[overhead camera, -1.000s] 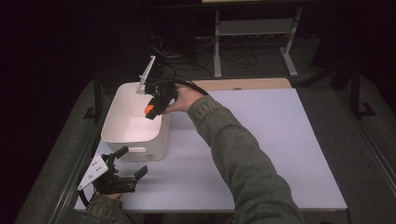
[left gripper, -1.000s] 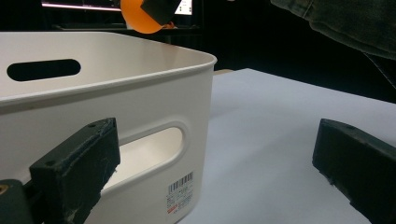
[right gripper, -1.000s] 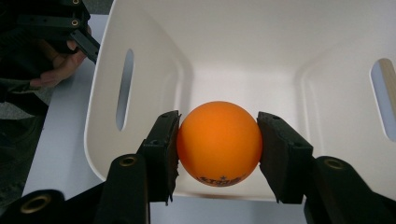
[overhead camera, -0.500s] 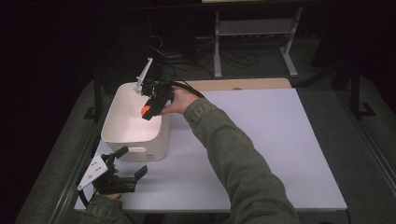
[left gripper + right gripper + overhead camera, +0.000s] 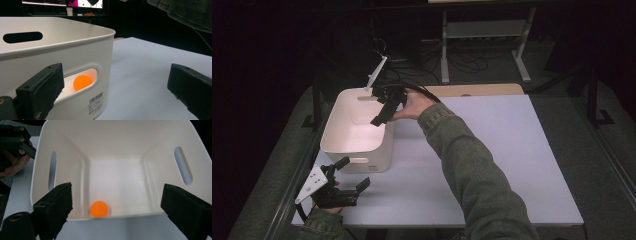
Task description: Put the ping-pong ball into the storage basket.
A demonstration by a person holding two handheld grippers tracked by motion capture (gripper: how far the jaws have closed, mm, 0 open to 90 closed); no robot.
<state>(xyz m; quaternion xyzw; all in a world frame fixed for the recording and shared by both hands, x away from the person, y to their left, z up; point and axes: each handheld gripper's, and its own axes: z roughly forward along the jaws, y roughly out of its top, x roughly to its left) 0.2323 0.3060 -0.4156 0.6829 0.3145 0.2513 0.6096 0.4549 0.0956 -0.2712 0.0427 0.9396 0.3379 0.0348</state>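
A white plastic bin (image 5: 354, 150) with slot handles stands on the left of the table. An orange ball (image 5: 99, 209) lies on its floor near the wall below my right gripper, and the ball (image 5: 82, 82) also shows through the bin's (image 5: 62, 50) handle slot. My right gripper (image 5: 384, 112) hangs over the bin's far right rim. Its jaws have just been opening and stand open with nothing between them (image 5: 116, 205). My left gripper (image 5: 353, 173) rests open on the table just in front of the bin, aimed along its near corner (image 5: 115, 85).
The white tabletop (image 5: 492, 150) stretches to the right of the bin. A wooden board (image 5: 477, 90) lies along the far edge. Behind it are a metal stand (image 5: 482, 45) and cables on a dark floor. The sleeve (image 5: 472, 165) of the right arm crosses the table's middle.
The right gripper held the orange ball over the bin in both earlier frames. Its jaws have opened and the ball has dropped to the bin's floor. The left gripper has stayed put.
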